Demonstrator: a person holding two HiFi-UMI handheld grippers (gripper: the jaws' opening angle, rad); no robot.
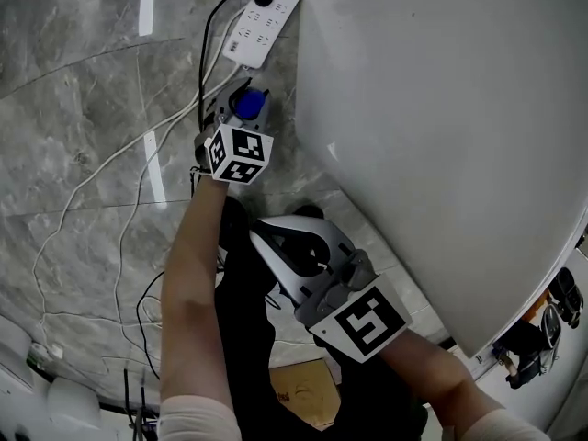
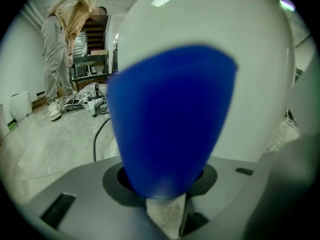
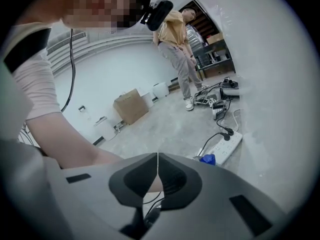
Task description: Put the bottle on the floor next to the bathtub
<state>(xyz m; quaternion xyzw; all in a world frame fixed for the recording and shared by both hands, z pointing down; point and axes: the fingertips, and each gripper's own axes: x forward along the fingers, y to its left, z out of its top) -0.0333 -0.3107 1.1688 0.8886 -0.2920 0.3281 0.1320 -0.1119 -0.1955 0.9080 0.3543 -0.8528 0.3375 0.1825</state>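
**A:** Blue bottle right in the left gripper. The jaws are clamped on its sides and it fills that gripper's view, smooth, rounded, tapering toward the jaws. Plastic, by the look of it, so I'd call it light and fairly stiff, though glossy enough to slip.

**B:** Best hold?

**A:** Across the body, as now; squeeze too hard and a thin wall could dent (a guess from the sheen alone). It hangs low over the floor, just left of the bathtub, but I can't tell whether its base is touching.

**B:** And around it?

**A:** The tub's wall is a broad white curve, hard and glossy. The floor is grey veined stone, polished. On the far side lie a white power strip and loose cables. The right gripper is nearer, jaws pressed together on nothing.
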